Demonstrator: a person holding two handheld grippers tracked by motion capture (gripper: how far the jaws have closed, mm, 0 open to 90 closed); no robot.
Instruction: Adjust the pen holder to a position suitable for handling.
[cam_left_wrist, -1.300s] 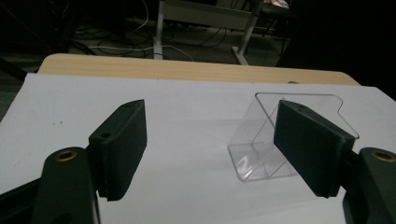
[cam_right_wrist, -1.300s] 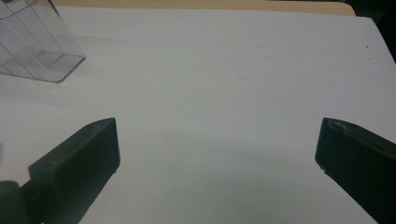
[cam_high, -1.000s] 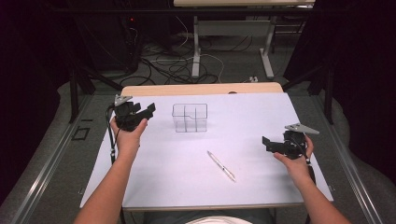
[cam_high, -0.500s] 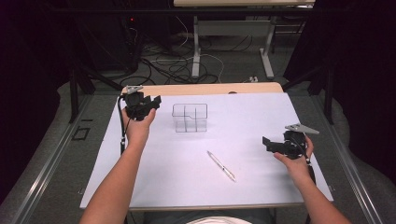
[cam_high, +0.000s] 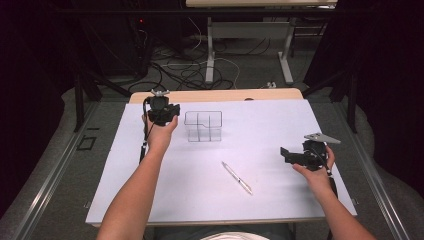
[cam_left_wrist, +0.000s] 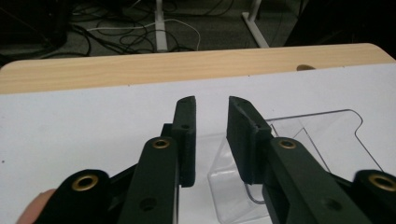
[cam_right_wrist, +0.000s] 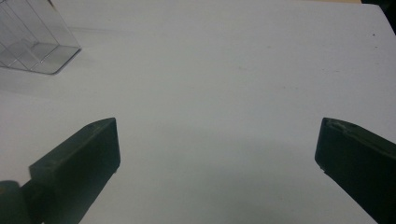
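The left gripper is held near the tabletop's far left corner, jaws narrowly parted and empty, just beside the clear organizer. The right gripper, spread wide and empty, is held near the right edge.

Two black jaws of the right gripper rising from the bottom corners, set wide apart, nothing between them. Beneath and beyond, a plain white table surface, faintly shadowed toward the near edge. At the upper left corner, part of a clear plastic container, cut off by the frame, its inner dividers visible through the transparent walls, well apart from both jaws.
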